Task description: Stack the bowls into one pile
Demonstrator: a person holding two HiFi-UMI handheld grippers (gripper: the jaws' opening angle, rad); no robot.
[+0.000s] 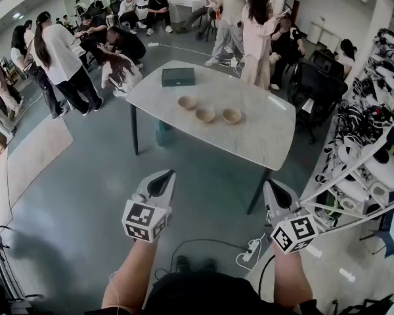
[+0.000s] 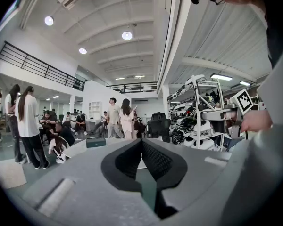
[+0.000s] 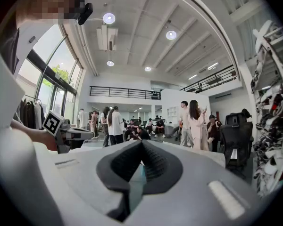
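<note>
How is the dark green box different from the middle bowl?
The box is dark green; the middle bowl is tan. The box is rectangular with a flat top; the middle bowl is round and open. The box sits alone near the far edge; the middle bowl sits between a left bowl and a right bowl. Both rest on the white table.

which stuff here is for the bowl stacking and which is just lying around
For the job: left bowl, middle bowl, right bowl, table under them.
Lying about: dark green box on the table, power strip.
</note>
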